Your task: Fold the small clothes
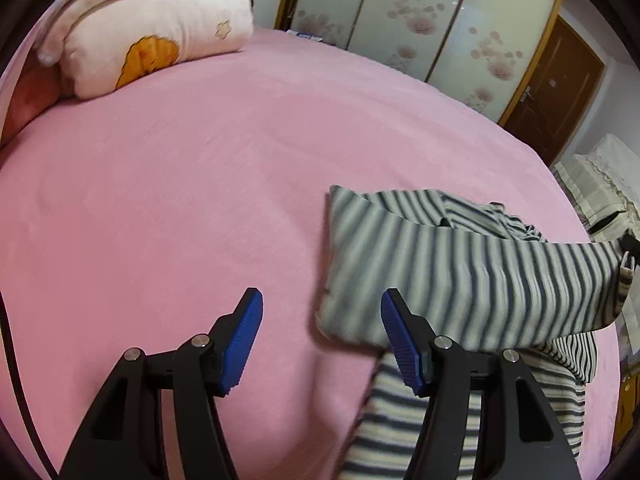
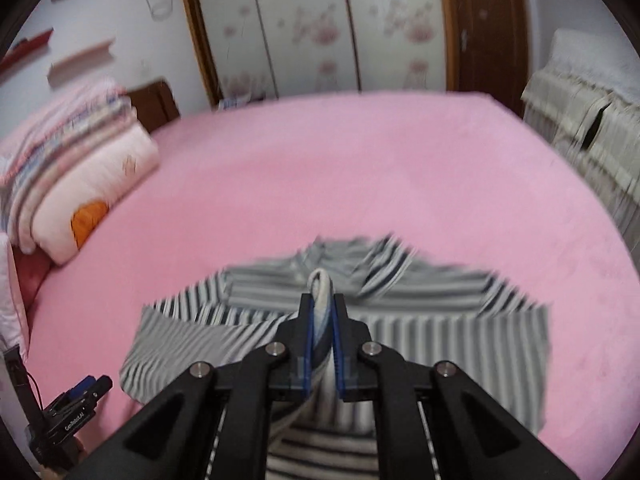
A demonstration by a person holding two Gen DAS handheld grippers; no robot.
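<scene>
A grey-and-black striped shirt (image 1: pixel 472 276) lies partly folded on the pink bed (image 1: pixel 200 184), at the right of the left wrist view. My left gripper (image 1: pixel 322 312) stands open above the sheet just left of the shirt, with nothing between its blue pads (image 1: pixel 244 340). In the right wrist view the striped shirt (image 2: pixel 440 332) spreads across the near bed. My right gripper (image 2: pixel 322 312) is shut on a fold of its fabric, which loops up between the pads and is lifted off the bed. The left gripper (image 2: pixel 86 390) shows at the lower left there.
Folded pink quilts and a pillow (image 1: pixel 160 36) are stacked at the bed's far left corner. Wardrobe doors (image 1: pixel 420 20) and a brown door (image 1: pixel 556 92) stand behind the bed. A covered piece of furniture (image 2: pixel 592 132) sits beyond the right edge.
</scene>
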